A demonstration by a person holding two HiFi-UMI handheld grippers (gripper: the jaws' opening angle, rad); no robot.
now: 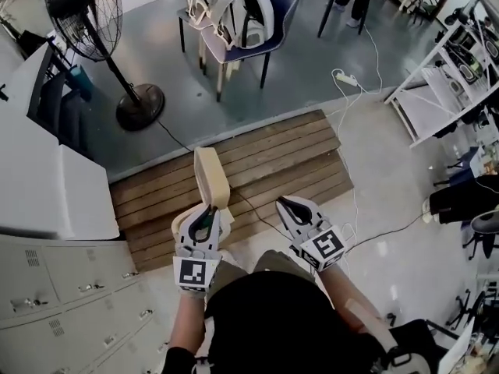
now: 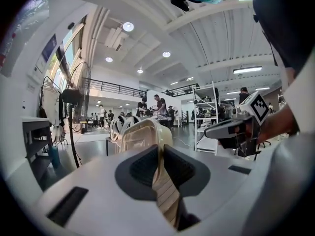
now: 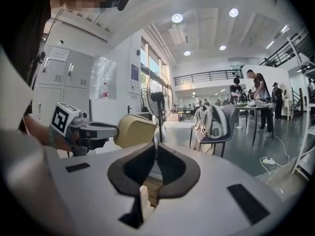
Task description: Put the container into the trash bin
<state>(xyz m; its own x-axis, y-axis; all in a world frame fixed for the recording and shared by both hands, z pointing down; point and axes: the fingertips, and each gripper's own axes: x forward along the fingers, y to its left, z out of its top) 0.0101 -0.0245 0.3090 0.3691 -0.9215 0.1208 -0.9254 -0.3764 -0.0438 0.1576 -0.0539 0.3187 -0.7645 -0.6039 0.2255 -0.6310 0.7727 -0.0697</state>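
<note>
A beige lidded container [image 1: 210, 176] sticks up and forward from my left gripper [image 1: 207, 212], which is shut on its lower edge. In the left gripper view the container [image 2: 142, 134] rises between the dark pads [image 2: 142, 168], its ribbed edge pinched in the narrow gap. The right gripper view shows the same container [image 3: 133, 129] held out at the left. My right gripper [image 1: 287, 203] hovers level beside the left one, to its right, jaws together with nothing between them [image 3: 155, 149]. Both are held in front of the person's body, above a wooden platform [image 1: 265, 162].
Grey lockers [image 1: 62, 302] and a white cabinet [image 1: 39, 185] stand at the left. A standing fan [image 1: 86, 14] and a chair with bags [image 1: 234, 14] are beyond the platform. A power strip [image 1: 345, 78] with cables lies on the floor; a white shelf rack [image 1: 452, 76] is at the right.
</note>
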